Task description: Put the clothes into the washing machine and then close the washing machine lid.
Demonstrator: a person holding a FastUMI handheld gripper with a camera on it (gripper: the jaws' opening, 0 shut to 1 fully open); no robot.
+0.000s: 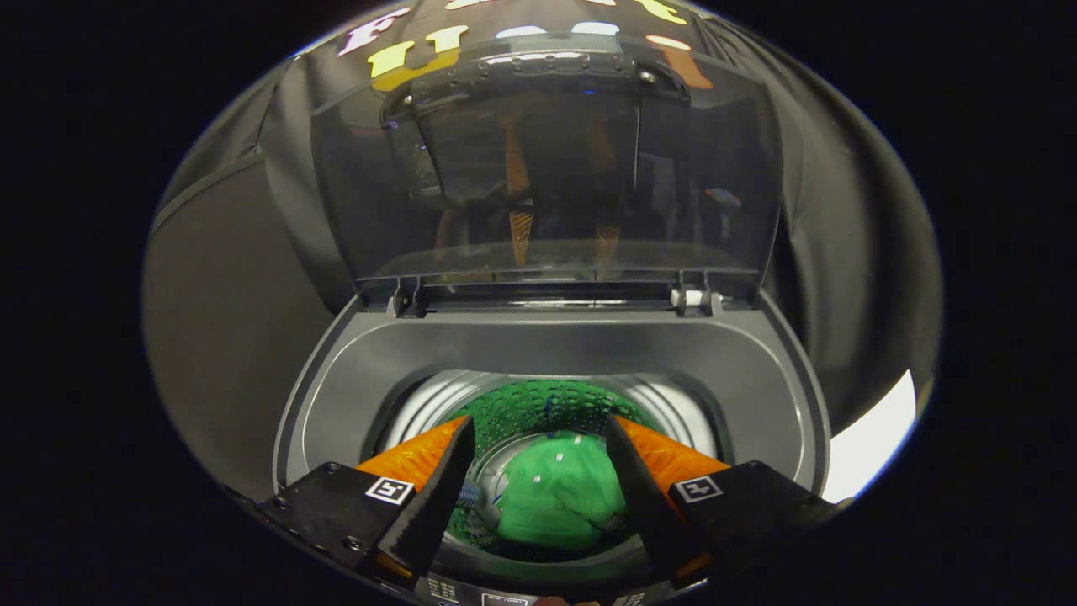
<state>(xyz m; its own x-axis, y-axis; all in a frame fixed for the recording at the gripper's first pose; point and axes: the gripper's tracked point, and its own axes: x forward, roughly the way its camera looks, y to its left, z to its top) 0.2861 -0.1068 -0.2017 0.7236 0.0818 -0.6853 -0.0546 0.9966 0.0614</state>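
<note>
Green garment [559, 497] lies in drum, below and between spread, empty fingers of gripper [538, 433] | clear lid [547, 168] stands upright beyond them, hinged at washing machine [547, 353] rear; closing likely next

Setting: a staged booth fitted out as a laundry corner, not a lived-in home. A top-loading washing machine [551, 362] is seen from above, its grey surround framing a perforated metal drum [538, 404]. The tinted transparent lid [547, 168] is stood upright on hinges at the rear. A green garment [559, 497] is seen at the drum bottom. Black cloth [227, 320] is hung behind and to both sides of the machine, as a recording enclosure.
</note>
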